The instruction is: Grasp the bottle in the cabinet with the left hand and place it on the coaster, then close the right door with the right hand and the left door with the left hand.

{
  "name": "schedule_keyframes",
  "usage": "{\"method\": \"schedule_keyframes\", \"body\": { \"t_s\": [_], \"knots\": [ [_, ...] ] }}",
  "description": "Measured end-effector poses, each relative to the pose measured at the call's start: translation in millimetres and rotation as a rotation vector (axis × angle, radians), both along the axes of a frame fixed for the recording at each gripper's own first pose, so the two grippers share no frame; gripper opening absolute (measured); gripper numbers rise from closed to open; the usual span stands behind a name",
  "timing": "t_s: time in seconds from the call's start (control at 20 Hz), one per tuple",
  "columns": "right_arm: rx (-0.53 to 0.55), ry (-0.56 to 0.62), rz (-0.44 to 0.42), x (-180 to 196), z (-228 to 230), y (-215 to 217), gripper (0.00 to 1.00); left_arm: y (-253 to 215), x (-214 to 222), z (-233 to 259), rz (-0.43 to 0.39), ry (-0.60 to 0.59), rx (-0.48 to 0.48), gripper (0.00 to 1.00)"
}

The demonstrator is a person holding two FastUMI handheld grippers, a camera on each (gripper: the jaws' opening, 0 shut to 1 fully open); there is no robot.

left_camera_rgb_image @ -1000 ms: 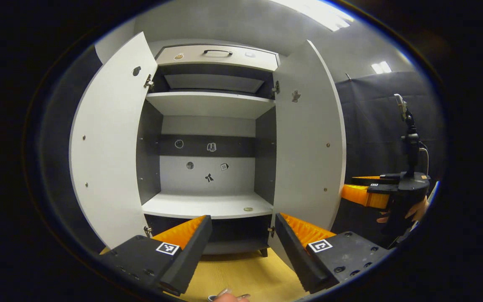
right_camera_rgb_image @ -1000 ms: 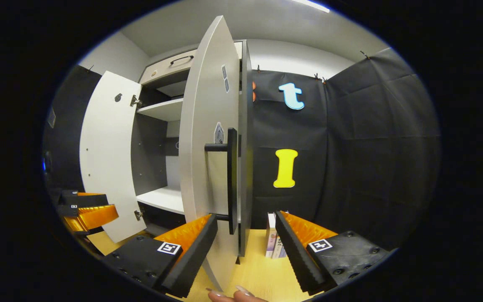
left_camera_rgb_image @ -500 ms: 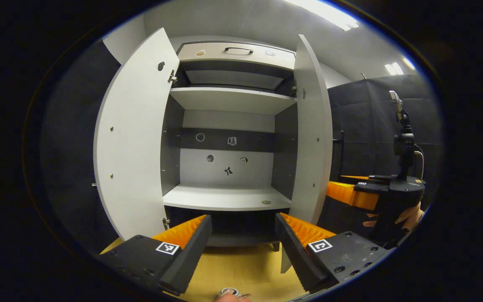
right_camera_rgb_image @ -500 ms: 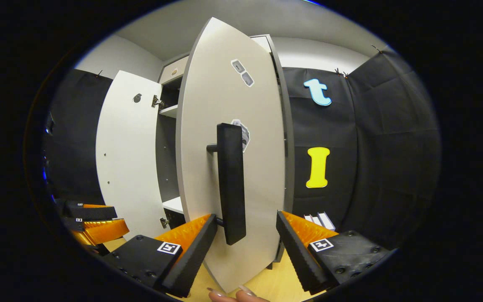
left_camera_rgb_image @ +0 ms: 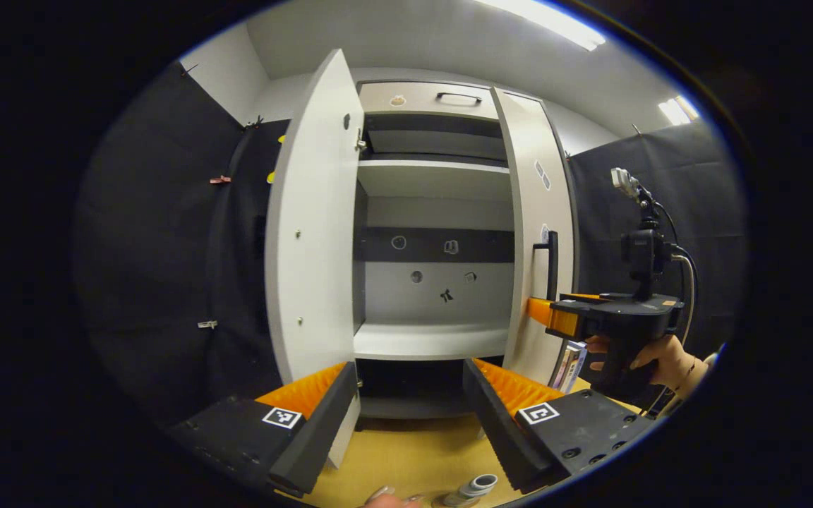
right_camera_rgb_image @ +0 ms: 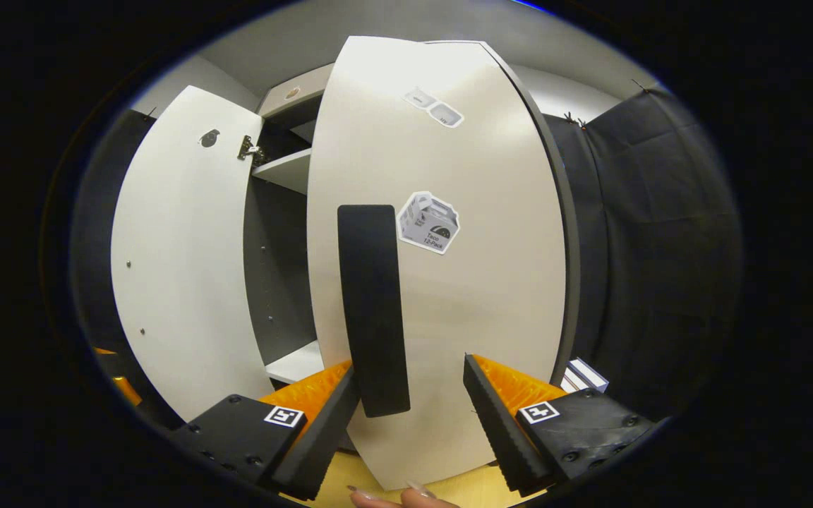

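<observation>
The bottle (left_camera_rgb_image: 473,487) shows just its capped top at the bottom edge of the left gripper view, on the wooden table (left_camera_rgb_image: 413,451). My left gripper (left_camera_rgb_image: 410,423) is open and empty, above the table and facing the cabinet's bare lower shelf (left_camera_rgb_image: 428,342). The left door (left_camera_rgb_image: 311,233) stands wide open. The right door (right_camera_rgb_image: 463,282) is nearly shut. My right gripper (right_camera_rgb_image: 410,416) is open against its face, with the black handle (right_camera_rgb_image: 372,303) between the fingers, close to the left one. In the left gripper view the right gripper (left_camera_rgb_image: 576,317) sits low on that door (left_camera_rgb_image: 537,233).
A hand (left_camera_rgb_image: 660,353) holds the right gripper. A few books (right_camera_rgb_image: 583,374) stand on the table to the right of the cabinet. A drawer (left_camera_rgb_image: 428,99) with a dark handle tops the cabinet. Black cloth walls both sides.
The right door has swung from half open to nearly shut with my right gripper following it. My left gripper has drawn back and leftward, bringing the bottle's top into view.
</observation>
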State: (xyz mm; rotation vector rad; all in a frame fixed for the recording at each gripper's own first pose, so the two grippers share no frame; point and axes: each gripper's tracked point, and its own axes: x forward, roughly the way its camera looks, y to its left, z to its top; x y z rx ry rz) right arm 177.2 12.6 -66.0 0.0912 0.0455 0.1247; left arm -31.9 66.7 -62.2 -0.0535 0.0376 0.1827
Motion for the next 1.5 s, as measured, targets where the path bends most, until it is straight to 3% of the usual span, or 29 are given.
{"method": "schedule_keyframes", "body": {
  "t_s": [0.3, 0.5, 0.7, 1.0, 1.3, 1.5],
  "knots": [
    [-0.02, -0.017, -0.106, 35.1, -3.3, 12.9, 0.95, 82.0, -52.4, 2.5, 0.196, 0.007, 0.024, 0.95],
    [-0.05, -0.032, -0.16, 56.9, -4.0, 18.7, 0.94, 107.1, -69.6, 5.9, 0.246, -0.008, 0.054, 0.96],
    [-0.115, -0.053, -0.204, 73.4, -2.7, 22.4, 0.95, 112.0, -67.3, 10.4, 0.237, -0.04, 0.03, 0.96],
    [-0.097, -0.029, -0.216, 85.7, -6.0, 23.1, 0.94, 109.1, -70.2, 15.3, 0.159, -0.06, 0.005, 0.96],
    [-0.123, -0.023, -0.181, 37.0, -1.9, 23.0, 0.98, 107.9, -47.3, 17.3, 0.11, -0.041, 0.053, 0.95],
    [-0.171, -0.083, -0.158, 3.1, 16.4, 27.9, 0.98, 105.5, -47.9, 17.3, 0.071, -0.046, 0.015, 0.94]
  ]
}}
